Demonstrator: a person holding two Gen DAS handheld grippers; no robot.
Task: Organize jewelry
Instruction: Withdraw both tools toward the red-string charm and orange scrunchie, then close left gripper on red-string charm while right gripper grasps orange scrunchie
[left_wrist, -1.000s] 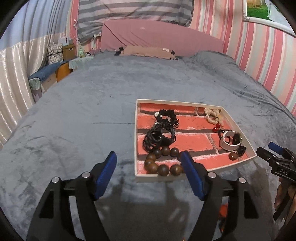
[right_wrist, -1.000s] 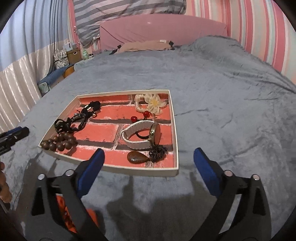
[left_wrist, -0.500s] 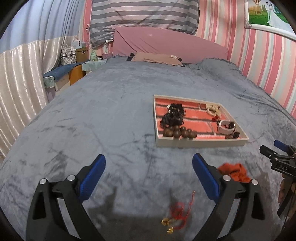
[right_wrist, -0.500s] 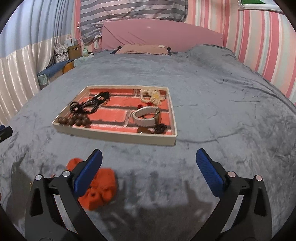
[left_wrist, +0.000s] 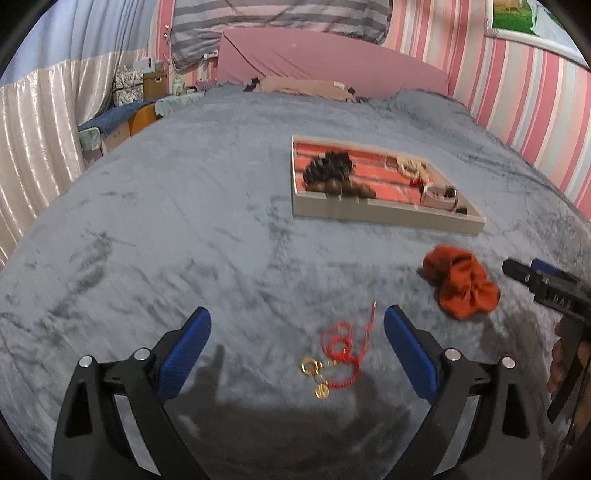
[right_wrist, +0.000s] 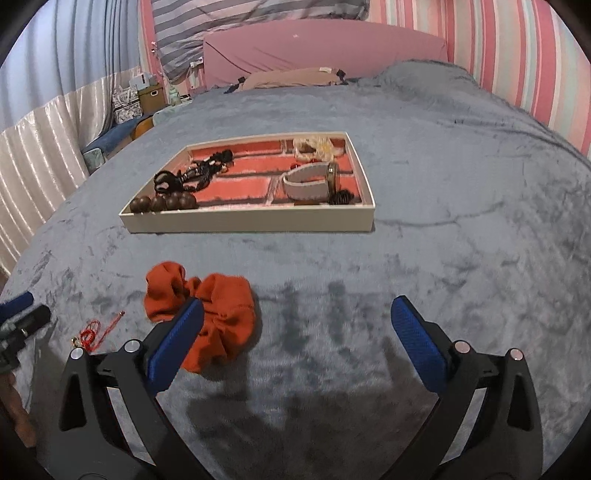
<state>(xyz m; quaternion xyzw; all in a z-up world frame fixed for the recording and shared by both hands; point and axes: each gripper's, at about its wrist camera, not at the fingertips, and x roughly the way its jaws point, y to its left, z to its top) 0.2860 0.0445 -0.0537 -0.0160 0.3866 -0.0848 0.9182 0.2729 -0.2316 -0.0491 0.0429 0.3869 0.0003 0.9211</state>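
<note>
Left wrist: left gripper (left_wrist: 297, 325) spread, hovering above red cord charm (left_wrist: 341, 349).

A wide bed (left_wrist: 207, 206) covered in a grey plush blanket (right_wrist: 461, 155) fills the room; at its head stands a pink padded headboard (left_wrist: 325, 62), with a grey-and-white striped cloth (left_wrist: 280, 18) hanging above it; right of the headboard the wall (left_wrist: 524, 99) carries pink and white stripes and a framed picture (left_wrist: 517, 18); left of the bed hang pale shiny curtains (left_wrist: 33, 136); between curtains and headboard sit cluttered boxes (right_wrist: 144, 96).
</note>
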